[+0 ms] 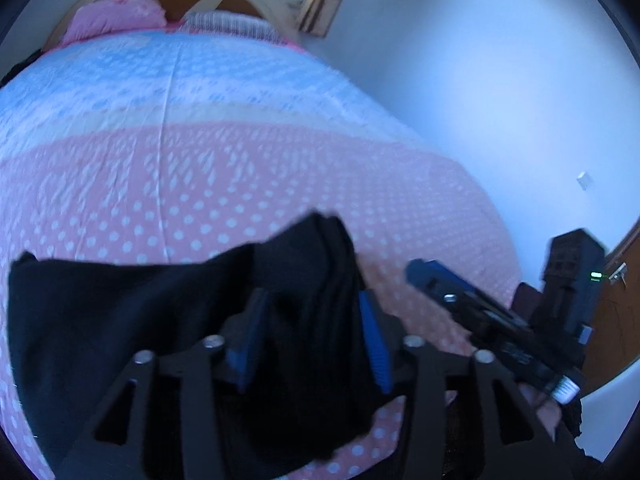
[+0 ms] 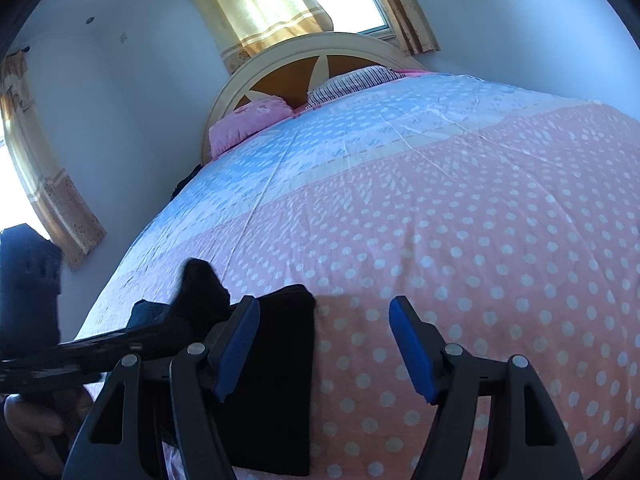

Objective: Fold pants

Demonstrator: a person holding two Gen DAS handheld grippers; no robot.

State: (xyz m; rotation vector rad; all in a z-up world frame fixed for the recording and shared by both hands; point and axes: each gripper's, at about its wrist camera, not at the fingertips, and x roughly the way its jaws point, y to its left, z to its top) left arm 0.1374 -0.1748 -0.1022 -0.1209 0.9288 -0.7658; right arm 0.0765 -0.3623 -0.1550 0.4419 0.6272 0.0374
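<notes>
I see one pair of black pants [image 1: 132,320] lying on the bed [image 1: 200,168], near its foot edge on the pink dotted part of the cover. My left gripper [image 1: 312,336] has its jaws clenched on a bunched ridge of the pants, the dark cloth rising between the two blue pads [image 1: 374,344]. My right gripper [image 2: 324,344] hangs over the bed with its jaws released and nothing between them; its left pad sits over the folded edge of the pants [image 2: 276,380], though I cannot tell if it touches.

Motion blur smears the left wrist view, so the cloth's folds are hard to read, and the frame of each gripper cuts off the near part of the pants. A hand [image 2: 36,428] shows only partly at the lower left of the right wrist view.

At the headboard [image 2: 280,76] I count two pillows: one pink pillow [image 2: 248,120], one striped pillow [image 2: 352,80].
</notes>
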